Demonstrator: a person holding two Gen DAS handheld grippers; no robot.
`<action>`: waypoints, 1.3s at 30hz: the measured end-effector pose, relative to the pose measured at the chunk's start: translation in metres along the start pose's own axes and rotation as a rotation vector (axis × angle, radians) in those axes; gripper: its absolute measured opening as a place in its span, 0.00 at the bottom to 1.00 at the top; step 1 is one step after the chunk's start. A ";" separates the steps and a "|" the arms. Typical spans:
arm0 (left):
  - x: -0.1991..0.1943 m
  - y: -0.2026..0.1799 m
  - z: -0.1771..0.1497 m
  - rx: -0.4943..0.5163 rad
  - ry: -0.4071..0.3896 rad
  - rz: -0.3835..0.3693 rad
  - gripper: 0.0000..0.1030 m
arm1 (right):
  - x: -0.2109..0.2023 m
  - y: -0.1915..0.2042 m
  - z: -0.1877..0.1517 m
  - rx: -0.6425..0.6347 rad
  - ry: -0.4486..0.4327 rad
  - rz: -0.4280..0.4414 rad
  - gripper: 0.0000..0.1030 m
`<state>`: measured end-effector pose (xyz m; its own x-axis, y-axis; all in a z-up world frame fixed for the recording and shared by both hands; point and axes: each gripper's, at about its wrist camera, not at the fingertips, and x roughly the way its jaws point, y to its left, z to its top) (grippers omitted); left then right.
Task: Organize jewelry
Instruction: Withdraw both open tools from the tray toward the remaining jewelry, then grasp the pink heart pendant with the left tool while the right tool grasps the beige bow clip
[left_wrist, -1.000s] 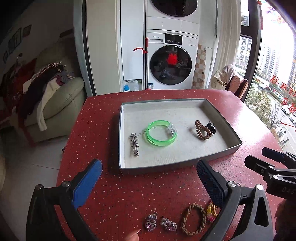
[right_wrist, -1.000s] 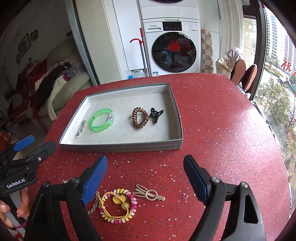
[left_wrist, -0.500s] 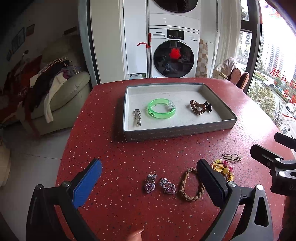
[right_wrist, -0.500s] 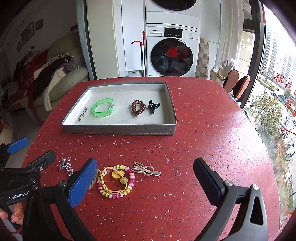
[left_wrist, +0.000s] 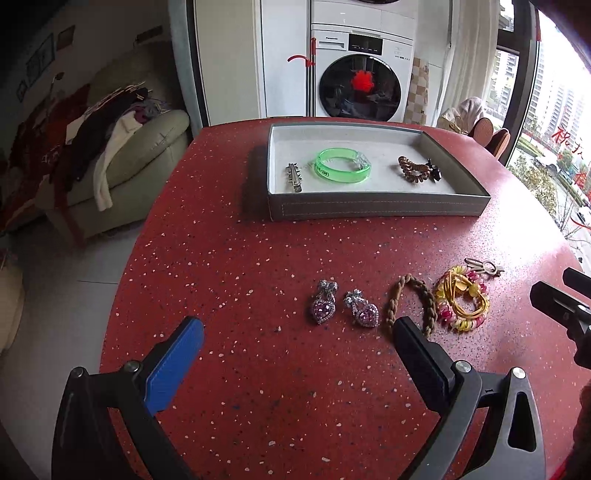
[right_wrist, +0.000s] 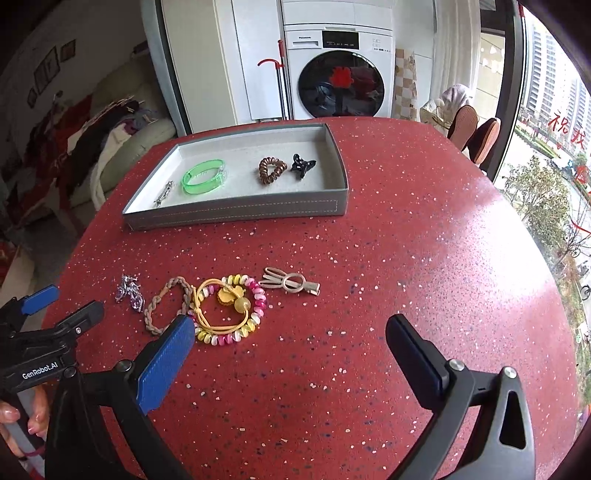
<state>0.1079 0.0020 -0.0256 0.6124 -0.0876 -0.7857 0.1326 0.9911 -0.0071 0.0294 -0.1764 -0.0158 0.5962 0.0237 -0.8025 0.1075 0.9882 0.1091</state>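
Note:
A grey tray (left_wrist: 373, 211) (right_wrist: 236, 214) holds a silver hair clip (left_wrist: 293, 177), a green bangle (left_wrist: 341, 165), a brown coil hair tie (left_wrist: 412, 169) and a black claw clip (right_wrist: 302, 165). On the red table lie two pink heart earrings (left_wrist: 343, 308), a braided brown bracelet (left_wrist: 408, 302) (right_wrist: 166, 304), a yellow and pink beaded hair tie (right_wrist: 231, 308) (left_wrist: 461, 299) and a beige hair clip (right_wrist: 290, 282). My left gripper (left_wrist: 295, 354) is open and empty, just short of the earrings. My right gripper (right_wrist: 291, 350) is open and empty, near the beaded hair tie.
The round red table (left_wrist: 258, 258) drops off on the left to a tiled floor. A sofa with clothes (left_wrist: 110, 158) stands at the left. A washing machine (left_wrist: 360, 85) stands behind the table. Windows are on the right.
Both grippers have pulled back from the tray toward the near side of the table. The loose jewelry now lies in front of the open jaws. Nothing was picked up.

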 end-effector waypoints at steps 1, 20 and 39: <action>0.003 0.002 -0.002 -0.007 0.013 0.002 1.00 | 0.003 -0.001 -0.005 0.009 0.016 0.005 1.00; 0.040 0.015 -0.003 0.019 0.076 0.076 1.00 | 0.031 -0.013 0.003 0.005 0.065 -0.025 0.97; 0.056 0.004 0.011 0.045 0.076 0.021 1.00 | 0.067 -0.004 0.036 -0.296 0.080 0.041 0.62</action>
<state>0.1510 -0.0004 -0.0627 0.5548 -0.0569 -0.8301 0.1562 0.9870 0.0367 0.0973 -0.1841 -0.0486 0.5295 0.0646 -0.8459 -0.1586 0.9870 -0.0239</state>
